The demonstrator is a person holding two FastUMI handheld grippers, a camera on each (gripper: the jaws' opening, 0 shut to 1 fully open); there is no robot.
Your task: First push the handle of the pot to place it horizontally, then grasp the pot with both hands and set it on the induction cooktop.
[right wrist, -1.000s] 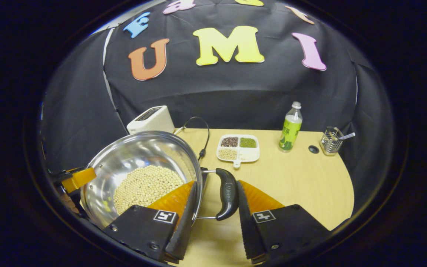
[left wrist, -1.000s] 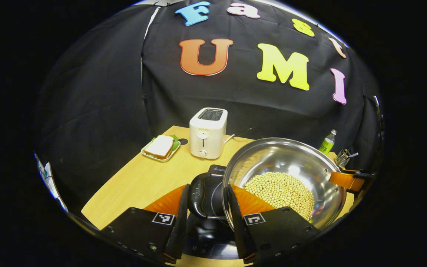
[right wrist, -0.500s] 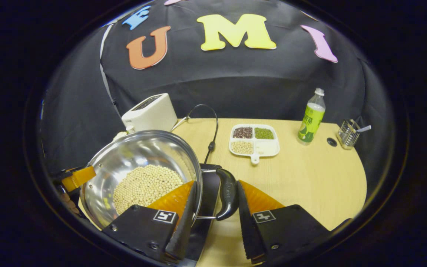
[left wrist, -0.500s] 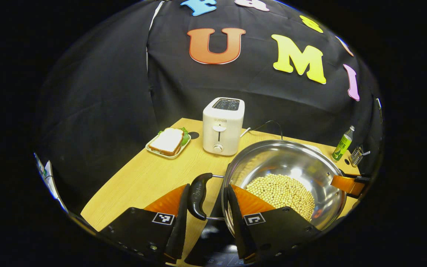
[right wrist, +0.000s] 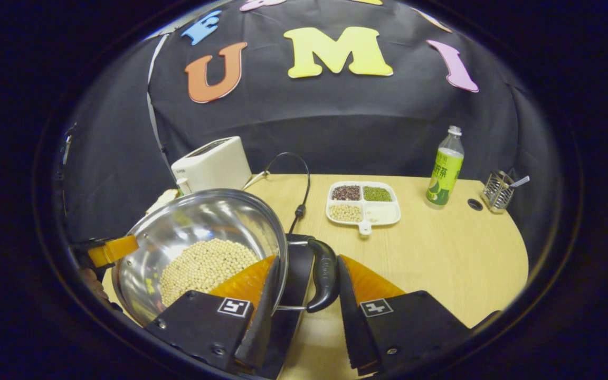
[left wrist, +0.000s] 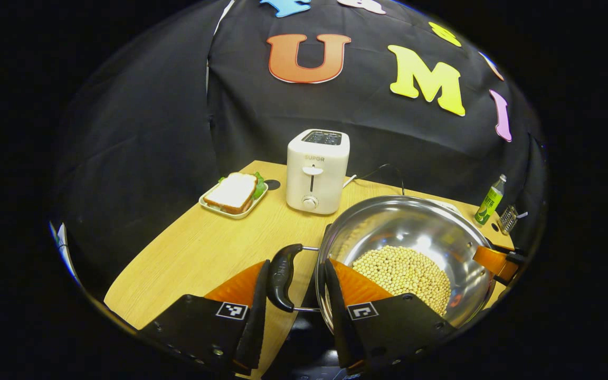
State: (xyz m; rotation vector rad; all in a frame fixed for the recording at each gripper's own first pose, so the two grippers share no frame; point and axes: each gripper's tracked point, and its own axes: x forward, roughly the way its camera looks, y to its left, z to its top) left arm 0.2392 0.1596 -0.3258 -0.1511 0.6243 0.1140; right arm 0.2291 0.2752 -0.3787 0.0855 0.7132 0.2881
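A steel pot point(left wrist: 404, 227) half full of pale soybeans point(left wrist: 401, 272) hangs above the table between both grippers. My left gripper point(left wrist: 296, 266) is shut on the pot's black left handle point(left wrist: 282, 275), its inner finger against the rim. My right gripper point(right wrist: 309, 261) is shut on the black right handle point(right wrist: 326, 279) of the pot point(right wrist: 203, 221). The black induction cooktop point(right wrist: 297, 264) lies under the pot's right side, and the cooktop point(left wrist: 304, 338) also peeks out below the left handle. The other gripper's orange finger point(left wrist: 494, 261) shows at the far rim.
On the wooden table point(right wrist: 441, 264) stand a white toaster point(left wrist: 317, 171) with its cable point(right wrist: 300, 211), a sandwich on a tray point(left wrist: 234, 193), a divided dish of beans point(right wrist: 363, 201), a green bottle point(right wrist: 445, 168) and a wire rack point(right wrist: 498, 190).
Both grippers have carried the pot along. The cooktop has come into sight under the right handle, and it has slid toward the bottom edge beneath the left handle.
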